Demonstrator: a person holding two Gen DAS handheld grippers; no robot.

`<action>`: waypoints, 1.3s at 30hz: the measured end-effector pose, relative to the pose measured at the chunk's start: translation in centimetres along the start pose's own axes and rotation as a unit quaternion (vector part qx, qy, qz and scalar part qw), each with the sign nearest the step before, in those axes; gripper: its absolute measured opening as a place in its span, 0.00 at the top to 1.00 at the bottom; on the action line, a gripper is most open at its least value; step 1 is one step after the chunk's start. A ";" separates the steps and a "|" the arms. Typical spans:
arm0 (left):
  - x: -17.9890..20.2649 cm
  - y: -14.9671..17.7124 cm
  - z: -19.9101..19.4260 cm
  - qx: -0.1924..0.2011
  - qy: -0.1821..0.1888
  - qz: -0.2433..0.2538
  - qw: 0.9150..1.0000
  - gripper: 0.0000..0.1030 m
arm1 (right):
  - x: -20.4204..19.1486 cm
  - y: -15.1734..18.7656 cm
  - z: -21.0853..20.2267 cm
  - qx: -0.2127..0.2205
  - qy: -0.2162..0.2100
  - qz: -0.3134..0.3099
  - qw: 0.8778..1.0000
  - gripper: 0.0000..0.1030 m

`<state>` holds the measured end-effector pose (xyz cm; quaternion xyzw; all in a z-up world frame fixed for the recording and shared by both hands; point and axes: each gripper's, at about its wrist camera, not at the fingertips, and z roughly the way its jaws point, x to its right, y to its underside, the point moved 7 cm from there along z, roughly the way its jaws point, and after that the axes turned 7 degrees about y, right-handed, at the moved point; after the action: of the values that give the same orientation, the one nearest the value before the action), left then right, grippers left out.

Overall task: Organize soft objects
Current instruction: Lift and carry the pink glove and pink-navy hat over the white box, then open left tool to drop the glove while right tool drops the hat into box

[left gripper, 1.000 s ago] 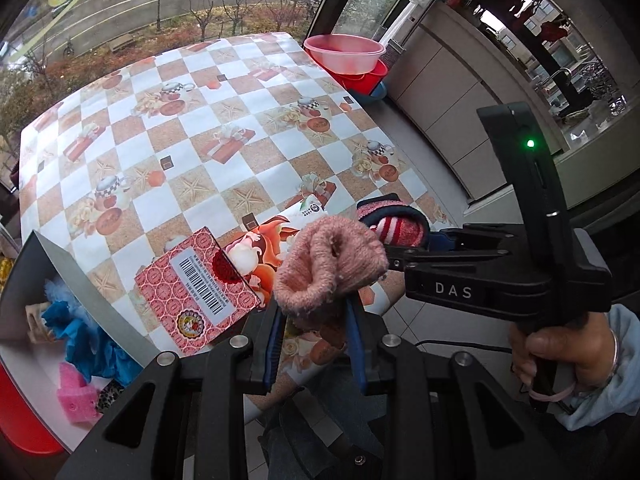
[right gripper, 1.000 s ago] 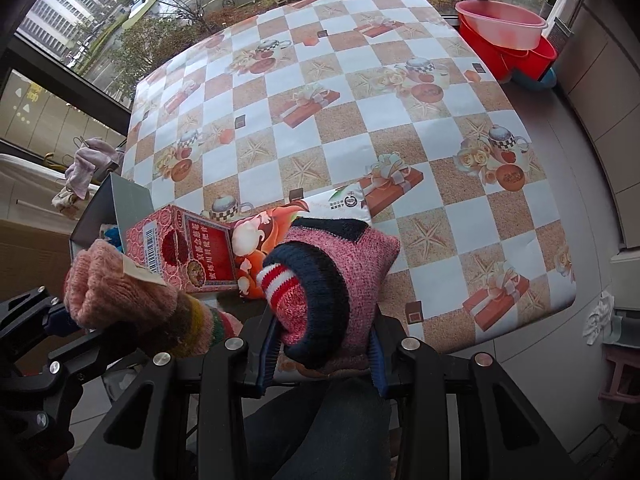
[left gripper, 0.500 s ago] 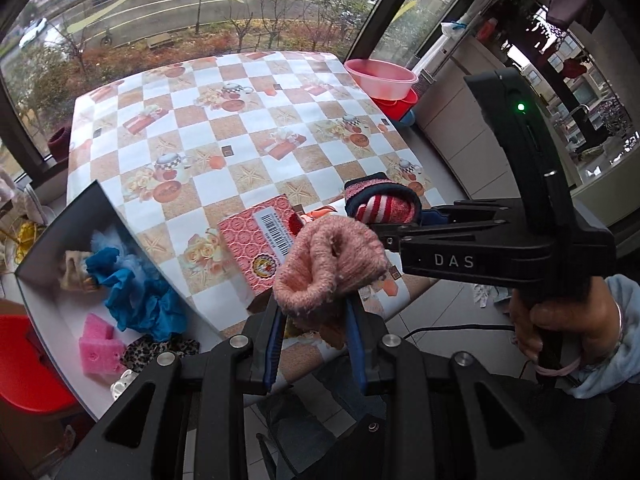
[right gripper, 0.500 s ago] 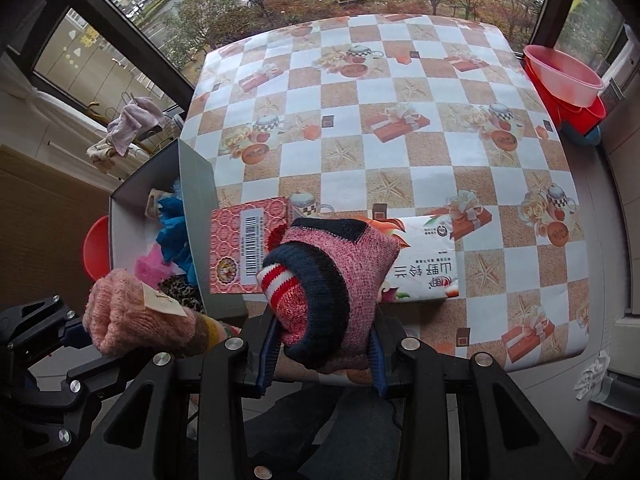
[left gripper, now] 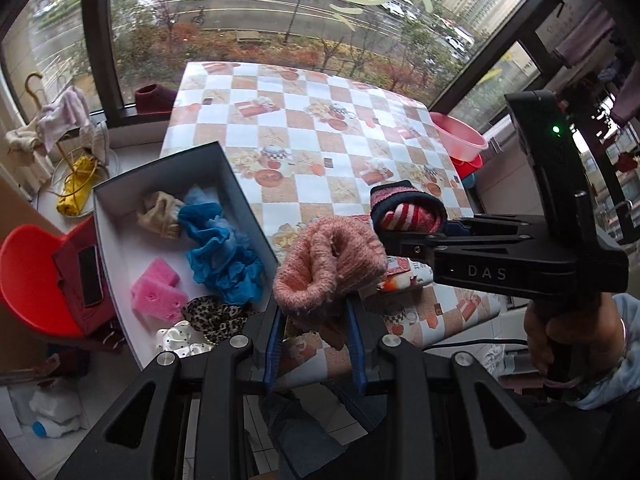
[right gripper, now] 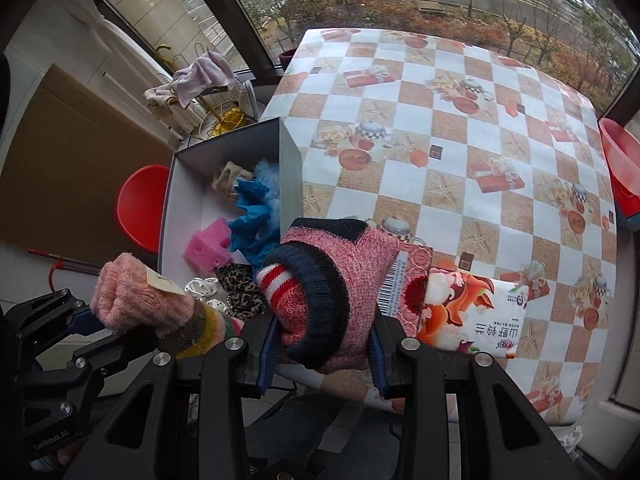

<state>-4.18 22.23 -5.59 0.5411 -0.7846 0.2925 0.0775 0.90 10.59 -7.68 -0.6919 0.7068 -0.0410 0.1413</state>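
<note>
My left gripper is shut on a rolled pink knit sock, held just right of the open grey box. The same sock with a paper tag shows at lower left in the right wrist view. My right gripper is shut on a rolled red-and-navy sock, also visible in the left wrist view. The box holds blue fabric, pink sponges, a leopard scrunchie, a white dotted scrunchie and a beige item.
The checkered table carries a red packet and an orange-and-white tissue pack near its front edge. A red chair stands left of the box. Pink and red basins sit at the table's right. Clothes hang on a rack.
Both grippers have pulled back and swung left with their socks still held. The open box with its contents has come fully into view.
</note>
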 end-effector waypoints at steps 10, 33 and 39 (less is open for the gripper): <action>-6.4 0.2 -1.7 0.046 -0.072 -0.088 0.992 0.70 | -5.5 -2.3 0.9 -0.003 -0.018 -0.074 0.997 0.62; -13.6 -0.9 0.9 0.053 -0.149 -0.155 0.975 0.70 | -13.5 -6.8 4.7 -0.022 -0.034 -0.142 0.989 0.62; -14.4 -1.4 1.5 0.045 -0.160 -0.155 0.974 0.70 | -13.8 -7.6 5.6 -0.027 -0.030 -0.143 0.989 0.62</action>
<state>3.11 32.63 -12.60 0.6990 -0.6793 0.2215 -0.0286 9.71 24.74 -9.13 -0.7904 0.5969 -0.0206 0.1364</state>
